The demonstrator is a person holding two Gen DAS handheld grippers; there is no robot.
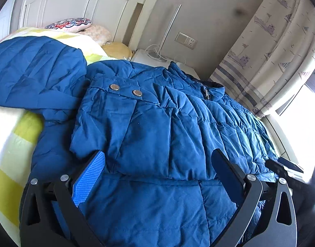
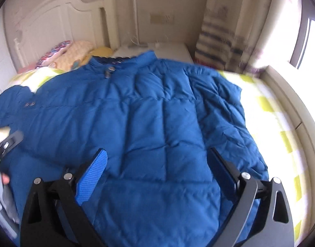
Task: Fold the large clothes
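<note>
Showing snap tab up close, left view; both claws wide, empty over jacket.

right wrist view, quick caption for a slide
Open right claw hovering over a blue puffer jacket spread on a yellow-checked bed.

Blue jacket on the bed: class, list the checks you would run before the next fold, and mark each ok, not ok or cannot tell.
1. Right gripper open and empty: ok, jaws wide, nothing pinched.
2. Left gripper open: ok, jaws wide above the fabric.
3. Blue jacket lying on the bed: ok.
4. Sleeve folded across the body: ok on the side the left wrist view shows.
5. Jacket smooth: not ok, creases along its right side.
6. Hem aligned: cannot tell, it is hidden below the grippers.
</note>
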